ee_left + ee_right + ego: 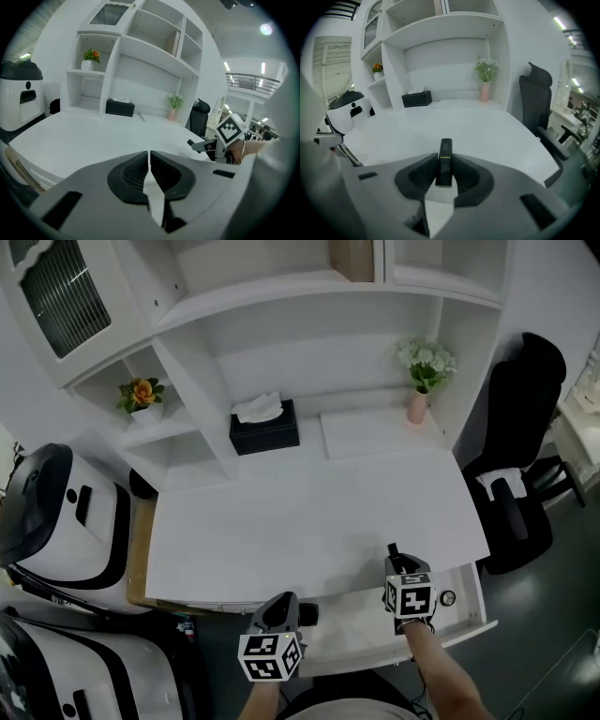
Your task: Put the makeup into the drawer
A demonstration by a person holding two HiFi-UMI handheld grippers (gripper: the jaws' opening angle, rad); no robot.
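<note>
A slim black makeup tube (445, 161) with a thin gold band stands between the pads of my right gripper (445, 165), which is shut on it. In the head view that gripper (396, 556) hovers over the desk's front edge, just above the open white drawer (469, 617). The tube (394, 551) sticks out past its jaws. A small round item (447, 597) lies in the drawer's right part. My left gripper (306, 613) is at the drawer's left end, shut with nothing between its pads (140, 171). The right gripper (194, 144) also shows in the left gripper view.
The white desk (309, 512) carries a black tissue box (264, 427) and a pink vase of flowers (422, 381) at the back. Shelves with an orange flower (141, 393) rise behind. A black chair (516, 474) stands to the right, and white machines (56, 512) to the left.
</note>
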